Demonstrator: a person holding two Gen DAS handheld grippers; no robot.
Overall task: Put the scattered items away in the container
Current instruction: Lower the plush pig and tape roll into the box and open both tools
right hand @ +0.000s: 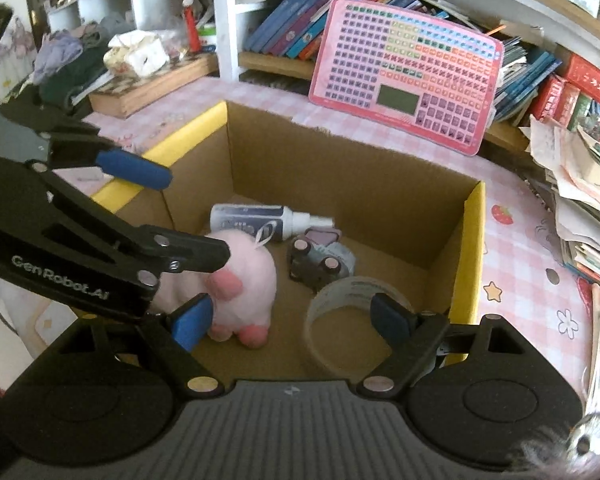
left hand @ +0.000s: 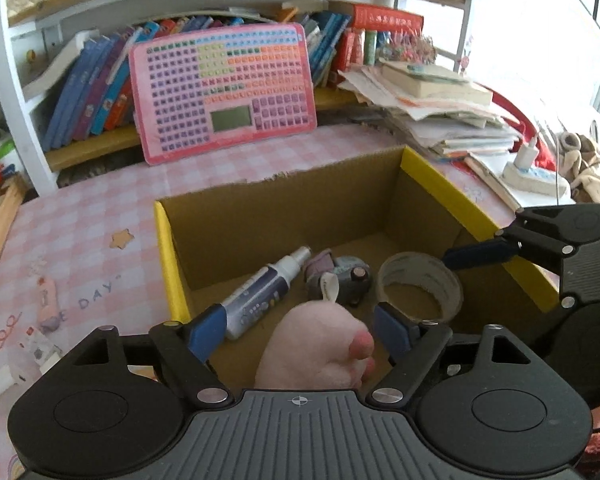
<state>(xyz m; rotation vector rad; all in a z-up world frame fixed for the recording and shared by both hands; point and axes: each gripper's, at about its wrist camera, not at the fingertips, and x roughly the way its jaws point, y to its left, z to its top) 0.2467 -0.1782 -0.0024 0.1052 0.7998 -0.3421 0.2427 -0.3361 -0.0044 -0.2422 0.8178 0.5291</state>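
An open cardboard box (left hand: 284, 204) (right hand: 340, 168) with yellow-taped edges stands on the pink checked table. Inside lie a white and blue spray bottle (left hand: 260, 296) (right hand: 260, 220), a grey toy car (left hand: 348, 278) (right hand: 320, 264), a roll of clear tape (left hand: 420, 288) (right hand: 340, 312) and a pink plush pig (left hand: 316, 352) (right hand: 240, 284). My left gripper (left hand: 300, 332) is open just above the pig, its fingers either side without touching. My right gripper (right hand: 292, 318) is open and empty over the box's near side, between pig and tape.
A pink keyboard toy (left hand: 224, 92) (right hand: 408, 76) leans against the bookshelf behind the box. A paper and book pile (left hand: 440, 112) sits to the right. Small white scraps (left hand: 28, 356) lie on the table left of the box.
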